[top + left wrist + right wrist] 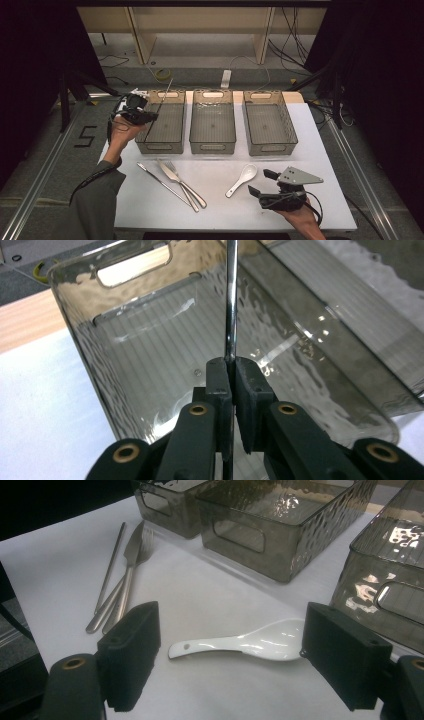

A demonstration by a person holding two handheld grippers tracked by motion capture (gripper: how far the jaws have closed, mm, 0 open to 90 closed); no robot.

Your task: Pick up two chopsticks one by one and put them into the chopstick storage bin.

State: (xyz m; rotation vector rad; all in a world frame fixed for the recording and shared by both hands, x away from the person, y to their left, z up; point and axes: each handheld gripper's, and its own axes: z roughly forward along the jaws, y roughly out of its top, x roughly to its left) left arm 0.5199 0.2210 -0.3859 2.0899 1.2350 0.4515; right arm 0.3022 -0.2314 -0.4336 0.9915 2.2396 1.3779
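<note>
Left tongs (231, 371): closed tight on a thin metal rod, probably a chopstick (230, 300), though its ends were out of sight; held above the left bin (161, 122)
Right tongs (230, 652): spread wide and holding nothing, low over the counter (220, 192), with the white spoon (250, 644) lying between the pads
Chopstick position: it stood nearly upright from the pads, slanting over the bin's far end in the high view
Bins: three smoky clear bins sat side by side; the middle bin (212, 122) and right bin (269, 122) looked bare
Left on the counter: one more chopstick (162, 182), a knife (176, 181) and a fork (186, 184) lay close together, the spoon well apart from them
Doing the step well: lower the rod's bottom end inside the walls, tip it along the bin's long side, and only then ease the pads apart so it lies flat rather than bouncing out
</note>
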